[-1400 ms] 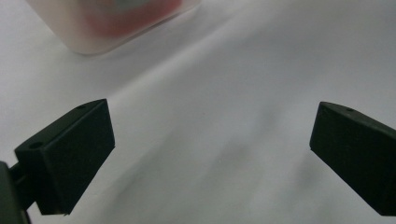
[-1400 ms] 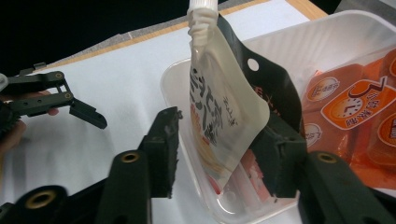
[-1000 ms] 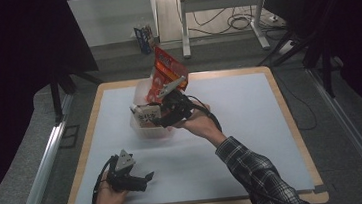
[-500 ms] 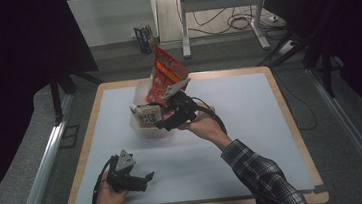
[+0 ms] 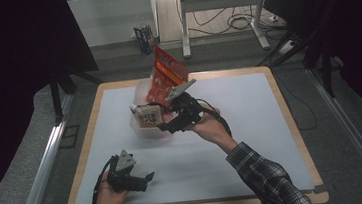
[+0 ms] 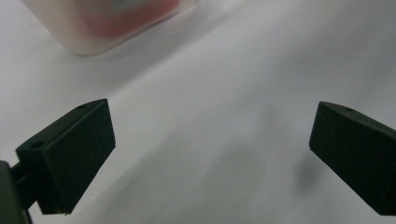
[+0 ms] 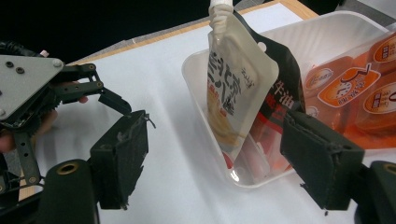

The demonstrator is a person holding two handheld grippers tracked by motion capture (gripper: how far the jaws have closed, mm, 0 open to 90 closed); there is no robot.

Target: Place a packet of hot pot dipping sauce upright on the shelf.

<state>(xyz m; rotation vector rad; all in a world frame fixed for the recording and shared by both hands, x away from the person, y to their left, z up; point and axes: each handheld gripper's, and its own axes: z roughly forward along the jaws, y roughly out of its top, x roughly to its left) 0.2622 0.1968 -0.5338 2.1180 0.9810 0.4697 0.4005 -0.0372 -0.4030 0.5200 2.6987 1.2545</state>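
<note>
Left gripper [image 5: 143, 178] low on the white table [image 5: 249, 105], near its front edge, held in a hand [image 5: 109, 199]; jaws spread wide, nothing between them but bare table surface in the left gripper view. Well apart from the rest, with a corner of the clear tub [image 6: 93, 32] just visible far ahead.

Clear plastic tub [image 5: 141, 128] further back, about mid-table toward the left half. White spouted pouch [image 5: 148, 117] standing tilted inside it, spout [image 7: 219, 7] up, leaning against the near-left wall. Beside the pouch, a black packet with red print [image 7: 275, 93], then orange snack packs [image 7: 355, 88] across the rest of the tub. Tall red bag [image 5: 166, 73] upright at the tub's far side, in the high view.

Right gripper [image 5: 169, 128] just beside the tub's front right corner, held in a hand [image 5: 209, 127] with a plaid sleeve [image 5: 264, 174] behind. Jaws just opening, now wide apart, gripping nothing; in the right gripper view, the pouch and the tub's corner ahead between the 2 pads, untouched.
</note>
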